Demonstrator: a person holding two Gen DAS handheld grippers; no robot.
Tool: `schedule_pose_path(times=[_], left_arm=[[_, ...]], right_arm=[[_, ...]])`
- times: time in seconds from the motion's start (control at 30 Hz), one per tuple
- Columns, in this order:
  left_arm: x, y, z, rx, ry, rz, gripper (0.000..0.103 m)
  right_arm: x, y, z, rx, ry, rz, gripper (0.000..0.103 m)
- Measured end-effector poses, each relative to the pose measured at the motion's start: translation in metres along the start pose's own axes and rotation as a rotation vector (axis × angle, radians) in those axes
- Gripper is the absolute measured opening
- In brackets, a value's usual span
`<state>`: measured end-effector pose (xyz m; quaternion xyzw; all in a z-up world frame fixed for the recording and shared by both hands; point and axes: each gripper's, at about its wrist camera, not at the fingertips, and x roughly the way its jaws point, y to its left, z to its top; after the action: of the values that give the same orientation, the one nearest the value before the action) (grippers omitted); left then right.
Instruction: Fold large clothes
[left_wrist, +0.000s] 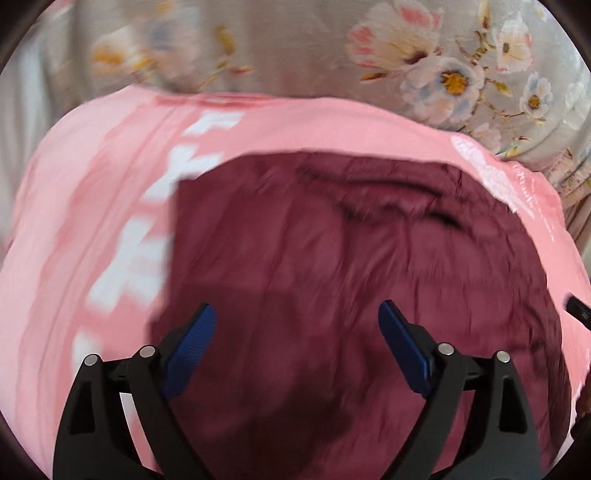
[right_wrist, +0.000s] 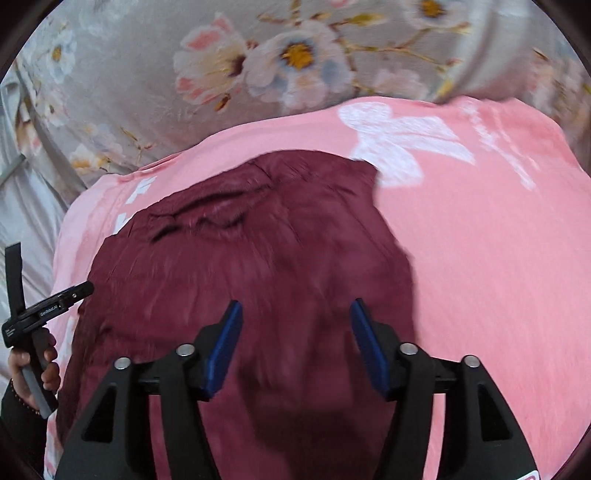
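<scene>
A dark maroon garment (left_wrist: 332, 258) lies folded on top of a pink garment (left_wrist: 92, 221) with white lettering. My left gripper (left_wrist: 297, 314) is open and empty, just above the maroon garment's near part. My right gripper (right_wrist: 295, 314) is open and empty over the same maroon garment (right_wrist: 240, 266), with the pink garment (right_wrist: 480, 240) spread to its right. The left gripper's body (right_wrist: 40, 314) and the hand that holds it show at the left edge of the right wrist view. Both views are blurred by motion.
A grey floral bedsheet (left_wrist: 443, 66) lies under and beyond the garments; it also shows in the right wrist view (right_wrist: 184, 74). A fold of grey fabric (right_wrist: 22, 206) lies at the far left.
</scene>
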<state>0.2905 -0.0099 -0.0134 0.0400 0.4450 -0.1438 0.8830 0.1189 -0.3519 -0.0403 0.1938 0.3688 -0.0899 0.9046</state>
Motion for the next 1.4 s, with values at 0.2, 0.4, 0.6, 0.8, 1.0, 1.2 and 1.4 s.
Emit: schedule_pose_path(times=[0.2,0.4,0.6,0.8,1.0,1.2,1.4], left_arm=[[-0.048,0.024,-0.060,-0.088,0.039,0.082,0.088],[-0.076,0.032,-0.106,-0.103,0.077,0.143,0.088],[-0.093,0.055,-0.151,-0.187,0.134,0.145,0.089],[-0.105,0.107,-0.200,-0.392,0.190,0.046,0.089],[-0.115,0.107,-0.209,-0.445,0.147,-0.084,0.077],[-0.114,0.087,-0.199,-0.416,0.142,-0.150,0.023],[-0.123,0.089,-0.198,-0.391,0.126,-0.131,0.020]], right_arm=[[-0.057,-0.043,-0.086,0.093,0.028,-0.058,0.064],[-0.080,-0.047,-0.131,0.107,0.063,-0.056,0.067],[-0.094,-0.050,-0.162,0.130,0.070,-0.065,0.068],[-0.107,-0.059,-0.186,0.161,0.069,-0.053,0.070],[-0.106,-0.061,-0.191,0.213,0.059,-0.004,0.072],[-0.101,-0.064,-0.191,0.253,0.055,0.078,0.031],[-0.119,-0.082,-0.188,0.307,-0.016,0.028,0.056]])
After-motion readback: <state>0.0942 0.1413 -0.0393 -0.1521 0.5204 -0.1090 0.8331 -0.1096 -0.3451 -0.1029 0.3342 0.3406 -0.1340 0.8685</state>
